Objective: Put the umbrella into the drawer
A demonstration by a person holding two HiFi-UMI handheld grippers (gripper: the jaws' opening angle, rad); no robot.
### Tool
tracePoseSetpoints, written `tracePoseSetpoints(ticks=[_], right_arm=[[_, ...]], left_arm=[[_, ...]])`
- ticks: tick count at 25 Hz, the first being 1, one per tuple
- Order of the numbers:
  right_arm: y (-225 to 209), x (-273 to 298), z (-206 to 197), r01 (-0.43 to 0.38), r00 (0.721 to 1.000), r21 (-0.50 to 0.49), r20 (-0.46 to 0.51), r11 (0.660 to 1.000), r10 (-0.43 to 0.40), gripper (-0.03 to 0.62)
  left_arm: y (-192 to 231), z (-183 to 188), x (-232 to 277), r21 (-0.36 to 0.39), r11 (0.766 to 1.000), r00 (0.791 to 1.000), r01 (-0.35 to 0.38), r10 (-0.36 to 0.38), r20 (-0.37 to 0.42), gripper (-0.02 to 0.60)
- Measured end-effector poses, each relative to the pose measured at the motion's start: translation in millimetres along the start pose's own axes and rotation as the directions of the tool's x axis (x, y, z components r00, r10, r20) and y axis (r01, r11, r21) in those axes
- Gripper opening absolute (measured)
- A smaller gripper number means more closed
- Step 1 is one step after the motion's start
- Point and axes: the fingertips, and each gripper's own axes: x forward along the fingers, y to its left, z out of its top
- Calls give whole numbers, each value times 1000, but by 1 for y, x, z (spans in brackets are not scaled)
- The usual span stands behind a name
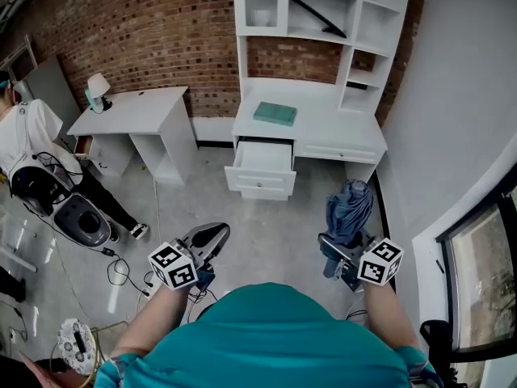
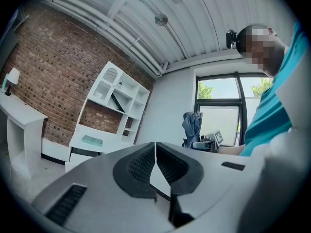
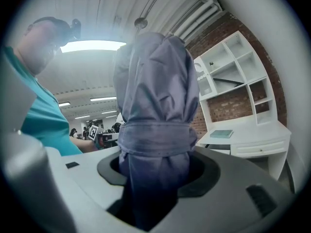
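Observation:
A folded grey-blue umbrella stands upright in my right gripper, whose jaws are shut on its lower part. In the right gripper view the umbrella fills the middle, strapped round its waist, with the pads pressing its sides. The white drawer hangs pulled out from the white desk ahead, well beyond both grippers. My left gripper hovers over the floor at the lower left, holding nothing. Its jaws meet in the left gripper view, where the umbrella shows at the right.
A teal book lies on the desk under a white shelf unit. A second white desk with a lamp stands at the left. A seated person and cables occupy the left floor. A window is at the right.

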Motion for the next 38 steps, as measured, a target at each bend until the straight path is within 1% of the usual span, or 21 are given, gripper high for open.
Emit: tracePoseSetpoints(ticks=[5, 10, 14, 17, 22, 28, 33, 38], right_arm=[[-7, -14, -10, 1, 1000, 14, 13, 1000, -1, 247], [-11, -20, -13, 10, 1000, 11, 9, 1000, -10, 247], [-23, -14, -13, 28, 1000, 18, 2, 999, -28, 247], [-35, 1, -12, 42, 999, 15, -6, 999, -42, 247], [-57, 47, -5, 70, 997, 5, -15, 998, -70, 247], [-93, 125, 14, 102, 995, 1, -8, 995, -102, 247], [-125, 194, 25, 118, 993, 12, -8, 993, -118, 247], [-152, 262, 44, 155, 988, 30, 4, 987, -155, 247]], left_arm=[[-8, -7, 9, 1, 1000, 1000, 4, -4, -3, 21], [-7, -7, 21, 5, 1000, 1000, 11, -11, -15, 21], [6, -9, 35, -2, 999, 999, 35, -35, -23, 21], [27, -10, 45, -21, 999, 998, 47, -48, -28, 21], [81, -7, 61, -34, 995, 996, 89, -90, -25, 21], [171, 11, 91, -41, 990, 990, 136, -137, -15, 21], [243, 23, 109, -40, 987, 987, 158, -159, -32, 21], [315, 38, 120, -50, 980, 978, 192, -195, -67, 21]])
